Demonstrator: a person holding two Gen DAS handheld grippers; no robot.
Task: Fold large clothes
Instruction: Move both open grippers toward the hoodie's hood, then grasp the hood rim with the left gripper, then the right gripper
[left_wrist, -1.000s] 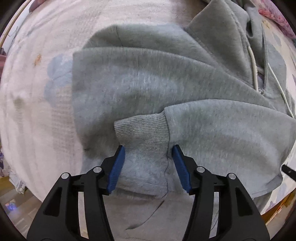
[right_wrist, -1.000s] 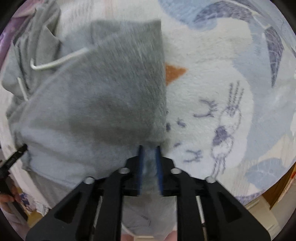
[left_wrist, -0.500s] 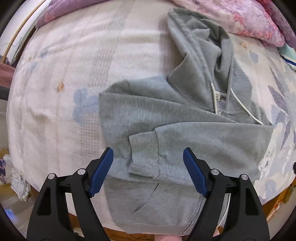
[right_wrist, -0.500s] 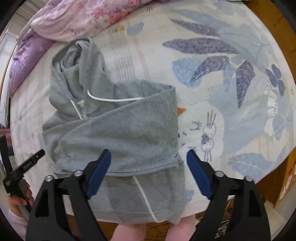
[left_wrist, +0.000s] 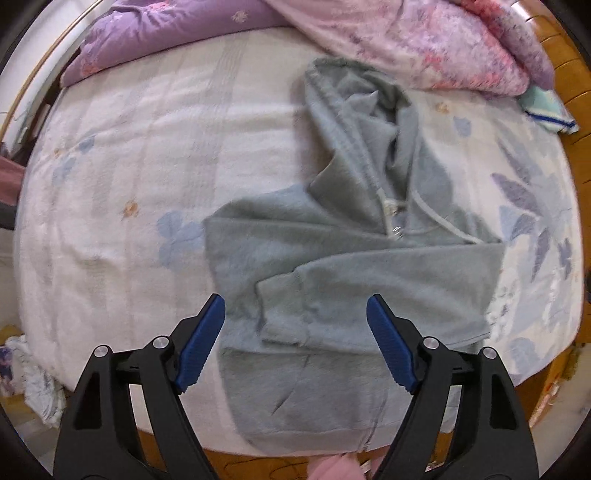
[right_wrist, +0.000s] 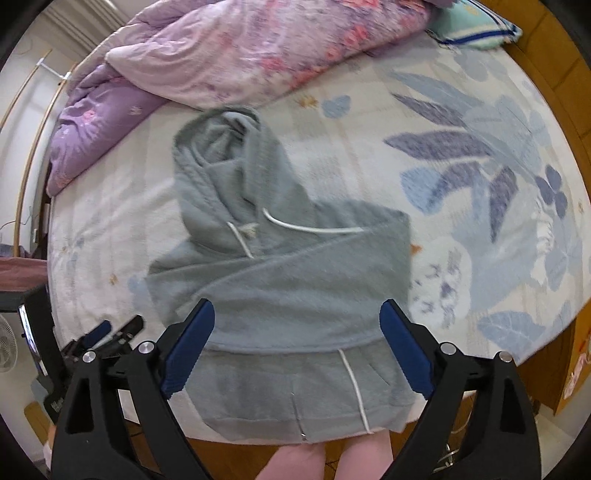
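A grey zip hoodie (left_wrist: 332, 258) lies on the bed, hood toward the far side, both sleeves folded across its chest, its hem at the bed's near edge. It also shows in the right wrist view (right_wrist: 288, 280). The top sleeve's ribbed cuff (left_wrist: 284, 306) lies near the left side. My left gripper (left_wrist: 295, 325) is open and empty, held above the cuff. My right gripper (right_wrist: 295, 332) is open and empty, held above the lower body of the hoodie. The left gripper also shows at the lower left of the right wrist view (right_wrist: 107, 332).
The bed has a white floral sheet (left_wrist: 129, 177) with blue leaf prints (right_wrist: 480, 155). A purple and pink quilt (right_wrist: 240, 48) is bunched at the far side. A teal pillow (left_wrist: 546, 110) lies at the far right. The wooden bed frame (left_wrist: 569, 74) rims the bed.
One second ago my right gripper was shut on the hoodie and my left stood open around the cuff. Both have since opened wide and drawn back and up, leaving the sleeves folded across the chest.
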